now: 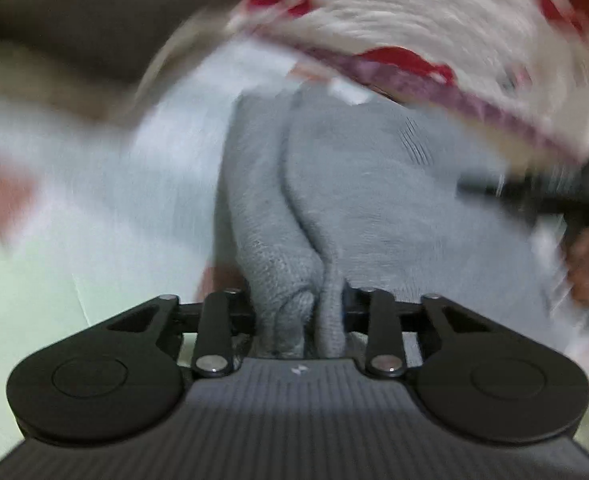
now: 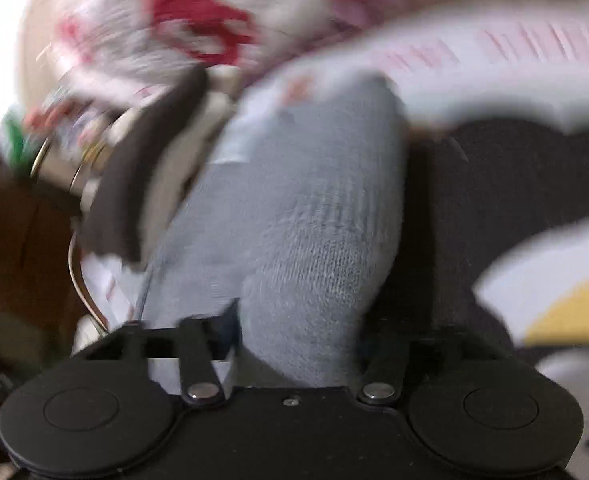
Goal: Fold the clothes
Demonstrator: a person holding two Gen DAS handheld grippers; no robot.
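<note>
blurred all round, the background is a white cloth with red patches (image 1: pixel 406 12) and a pale sheet (image 1: pixel 94 200) beneath; nothing there is sharp enough to name further.

left gripper (image 1: pixel 314 312) is clamped on a bunched fold of the grey knitted garment (image 1: pixel 374 184), which runs forward from between its fingers in two ridges. right gripper (image 2: pixel 294 344) likewise pinches a thick wad of the same grey knit (image 2: pixel 294 220), rising straight out of its jaws. so the garment hangs or stretches between the two grips, lifted off the sheet as far as i can judge; the smear suggests quick motion.

judging the step: the cloth is being carried or shaken out between two holds. to do it well, keep both pinches firm on the edge, hold the two grippers level and apart so the knit spreads flat rather than sagging in ropes, and lay it down before creasing. thick knit bunches easily, so a slipped corner is the risk.

containers: none can be made out; a metal-rimmed object (image 2: pixel 54 152) at the right view's left is too blurred to tell.
</note>
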